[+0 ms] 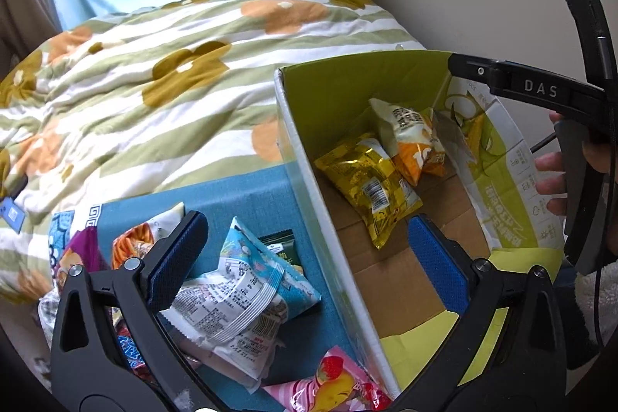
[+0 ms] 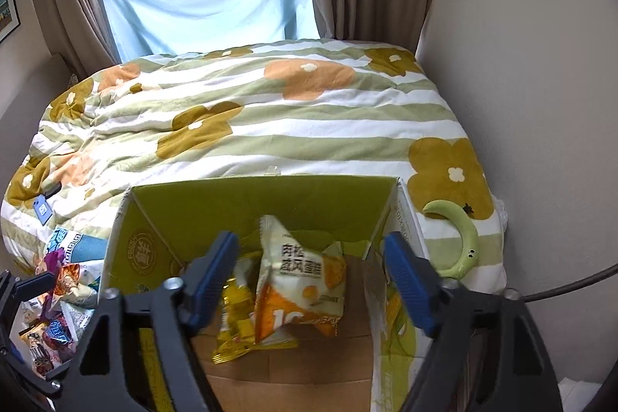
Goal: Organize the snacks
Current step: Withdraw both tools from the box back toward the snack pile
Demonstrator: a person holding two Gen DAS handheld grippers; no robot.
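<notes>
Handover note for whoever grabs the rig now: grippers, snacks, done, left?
Left gripper: open, empty, above the box's left wall.
Right gripper: open, empty, over the box; orange pack lies loose between its fingers.
Done: orange pack and gold pack are in the box.
Left: loose snacks on the blue cloth beside the box, including a pink pack.

- Box [image 2: 266,197]: green walls inside, brown floor.
- Two packets in it: one gold [image 1: 367,182], one white and orange [image 2: 299,280].
- Quilt [image 2: 270,118]: white and pale green stripes, mustard and orange flowers.
- Cloth [image 1: 247,197] under the loose snacks: teal.
- Gripper pads [image 2: 409,282]: blue.
</notes>
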